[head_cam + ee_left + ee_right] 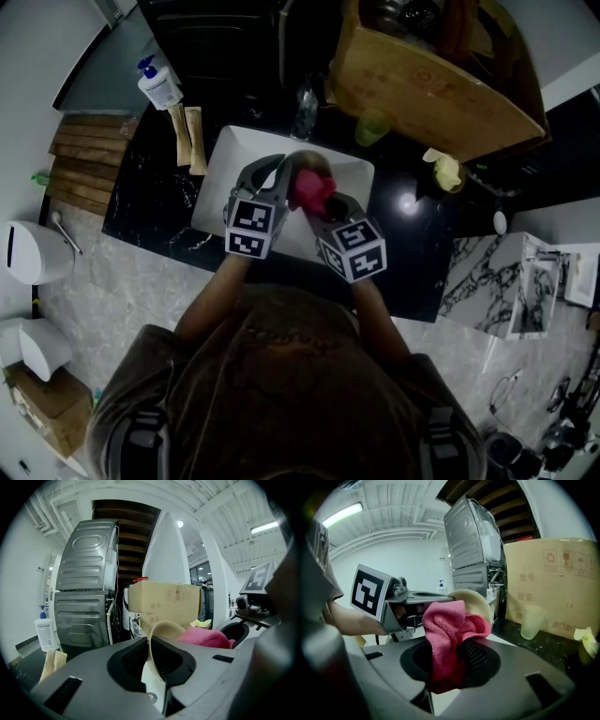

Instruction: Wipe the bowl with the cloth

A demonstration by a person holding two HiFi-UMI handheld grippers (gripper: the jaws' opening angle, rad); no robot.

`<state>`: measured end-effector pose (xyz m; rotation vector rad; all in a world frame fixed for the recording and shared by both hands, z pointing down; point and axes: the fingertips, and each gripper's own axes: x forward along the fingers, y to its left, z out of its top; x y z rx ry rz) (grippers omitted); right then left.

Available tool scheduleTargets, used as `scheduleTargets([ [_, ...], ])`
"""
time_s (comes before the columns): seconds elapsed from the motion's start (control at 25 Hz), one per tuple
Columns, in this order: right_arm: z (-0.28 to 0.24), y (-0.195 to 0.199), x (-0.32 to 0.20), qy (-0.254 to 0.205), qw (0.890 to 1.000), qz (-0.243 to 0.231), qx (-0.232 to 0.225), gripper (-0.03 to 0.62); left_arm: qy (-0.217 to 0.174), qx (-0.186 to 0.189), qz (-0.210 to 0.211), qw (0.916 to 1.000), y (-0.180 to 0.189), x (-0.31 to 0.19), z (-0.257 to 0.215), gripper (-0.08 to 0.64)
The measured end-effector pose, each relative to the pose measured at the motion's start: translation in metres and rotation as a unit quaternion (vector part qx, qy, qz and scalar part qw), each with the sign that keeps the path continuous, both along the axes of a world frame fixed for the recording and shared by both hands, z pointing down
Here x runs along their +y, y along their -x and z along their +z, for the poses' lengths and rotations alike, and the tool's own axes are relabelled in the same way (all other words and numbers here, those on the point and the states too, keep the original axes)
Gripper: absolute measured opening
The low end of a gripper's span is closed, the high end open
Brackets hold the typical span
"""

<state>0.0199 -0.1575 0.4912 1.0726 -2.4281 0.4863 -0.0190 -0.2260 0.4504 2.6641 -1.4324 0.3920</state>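
A beige bowl (161,637) is held on edge by its rim in my left gripper (151,660), which is shut on it. The bowl (302,165) hangs over the white tray (217,173), and its round back shows as the bowl (474,603) in the right gripper view. My right gripper (454,660) is shut on a pink cloth (447,627). The cloth (311,191) presses against the bowl from the right, between the two grippers, and the same cloth (206,638) bulges beside the bowl's rim. My left gripper (274,184) and right gripper (330,208) sit close together.
The tray lies on a black counter (159,202). A pump bottle (157,84) and wooden utensils (187,139) lie to the left. A green cup (371,127), a large cardboard box (441,80) and a yellow crumpled thing (448,172) stand behind and right.
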Motion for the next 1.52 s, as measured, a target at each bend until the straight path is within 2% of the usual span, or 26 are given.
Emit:
scheduleTargets([
  [0.24, -0.008, 0.012, -0.002, -0.013, 1.000, -0.021, 0.000, 0.115, 0.003, -0.002, 0.006, 1.0000, -0.004, 0.004, 0.004, 0.026],
  [0.52, -0.019, 0.009, -0.011, -0.035, 0.999, -0.032, 0.013, 0.115, 0.007, -0.005, 0.022, 0.9997, -0.011, 0.008, 0.004, 0.020],
  [0.76, -0.027, -0.006, -0.026, -0.057, 0.998, -0.004, 0.034, 0.114, -0.002, -0.024, 0.042, 0.9988, -0.023, 0.015, 0.004, 0.020],
  [1.0, -0.031, -0.013, -0.034, -0.068, 0.997, 0.018, 0.045, 0.114, -0.001, -0.021, 0.042, 0.9989, -0.023, 0.015, 0.003, 0.022],
  [1.52, -0.015, -0.027, -0.033, -0.041, 0.998, 0.036, 0.041, 0.114, 0.009, -0.013, 0.026, 0.9995, -0.012, 0.007, 0.006, 0.032],
])
